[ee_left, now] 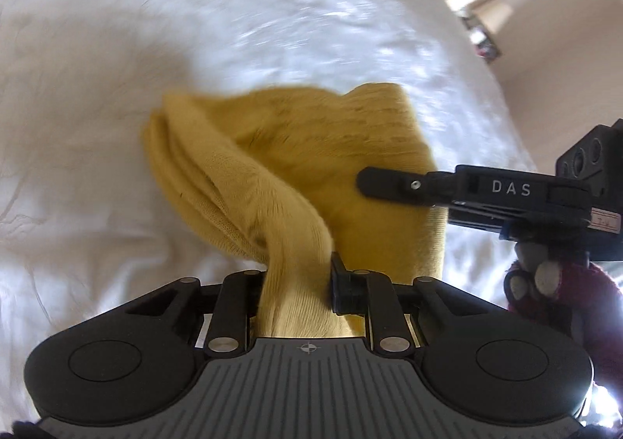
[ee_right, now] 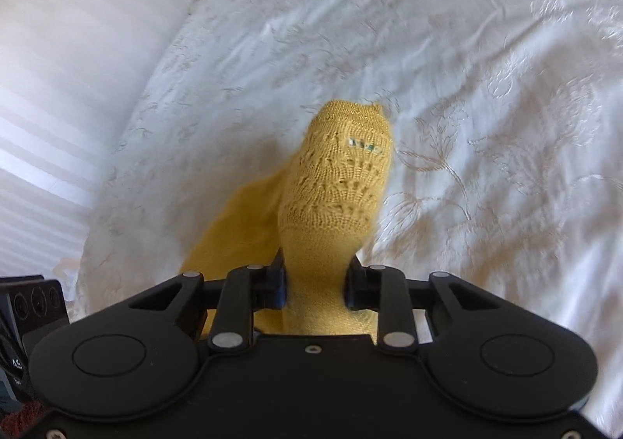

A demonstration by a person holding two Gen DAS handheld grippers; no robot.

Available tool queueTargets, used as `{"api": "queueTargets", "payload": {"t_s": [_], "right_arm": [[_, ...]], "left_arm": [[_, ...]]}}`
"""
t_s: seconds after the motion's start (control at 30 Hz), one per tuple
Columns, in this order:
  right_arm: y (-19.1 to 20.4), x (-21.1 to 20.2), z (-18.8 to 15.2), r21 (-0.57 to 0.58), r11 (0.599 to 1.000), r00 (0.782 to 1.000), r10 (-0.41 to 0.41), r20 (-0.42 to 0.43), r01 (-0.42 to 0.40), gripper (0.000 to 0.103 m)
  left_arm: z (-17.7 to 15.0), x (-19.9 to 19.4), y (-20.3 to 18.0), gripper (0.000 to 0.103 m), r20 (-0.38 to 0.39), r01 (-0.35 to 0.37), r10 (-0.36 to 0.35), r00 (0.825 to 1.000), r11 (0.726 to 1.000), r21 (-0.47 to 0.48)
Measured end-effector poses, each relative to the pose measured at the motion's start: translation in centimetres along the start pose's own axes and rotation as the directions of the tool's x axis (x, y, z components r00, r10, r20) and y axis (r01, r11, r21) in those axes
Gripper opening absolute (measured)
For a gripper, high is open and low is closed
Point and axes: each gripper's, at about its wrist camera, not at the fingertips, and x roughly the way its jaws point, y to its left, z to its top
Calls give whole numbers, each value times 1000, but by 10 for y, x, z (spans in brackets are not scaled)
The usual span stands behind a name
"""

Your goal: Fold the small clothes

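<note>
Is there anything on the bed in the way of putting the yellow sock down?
Nothing visible. Both grippers, left and right, already pinch the yellow sock, and the white bedspread under and around it shows only its own wrinkles and stitched flowers.

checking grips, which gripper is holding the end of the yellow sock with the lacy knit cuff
The right gripper: the yellow sock rising from it shows the openwork cuff. The left gripper pinches a plain, smooth-knit bunch.
</note>
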Motion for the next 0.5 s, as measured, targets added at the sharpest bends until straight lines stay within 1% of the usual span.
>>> {"api": "queueTargets", "payload": {"t_s": [0.1, 0.2, 0.3, 0.37, 0.4, 0.43, 0.47, 0.5], "right_arm": [[0, -33, -20, -11, 1000, 1000, 9, 20, -9, 38], [-6, -57, -43, -15, 1000, 1000, 22, 18, -22, 38], [-21, -70, -72, -18, 999, 1000, 30, 6, -30, 38], [-39, -76, -92, -5, 999, 999, 32, -1, -32, 38], [-47, -78, -101, -8, 1000, 1000, 10, -6, -10, 38], [-57, -76, -109, -11, 999, 999, -31, -16, 31, 40], [-68, -73, -116, -8, 996, 995, -92, -37, 92, 41], [-82, -71, -124, -7, 985, 983, -175, -60, 175, 43]], "left_arm": [[-23, -18, -26, 20, 23, 26, -26, 999, 999, 24], [-53, -32, -45, 20, 24, 34, -35, 999, 999, 40], [-88, -34, -63, 21, 10, 21, -21, 1000, 998, 61], [-111, -27, -66, 21, -12, 7, -7, 1000, 999, 32], [-123, -22, -66, 21, -25, -12, 12, 1000, 1000, 15], [-134, -17, -66, 23, -39, -40, 40, 998, 999, 4], [-148, -11, -64, 23, -54, -88, 88, 995, 996, -5], [-160, -5, -62, 24, -77, -148, 147, 986, 989, -12]]}}
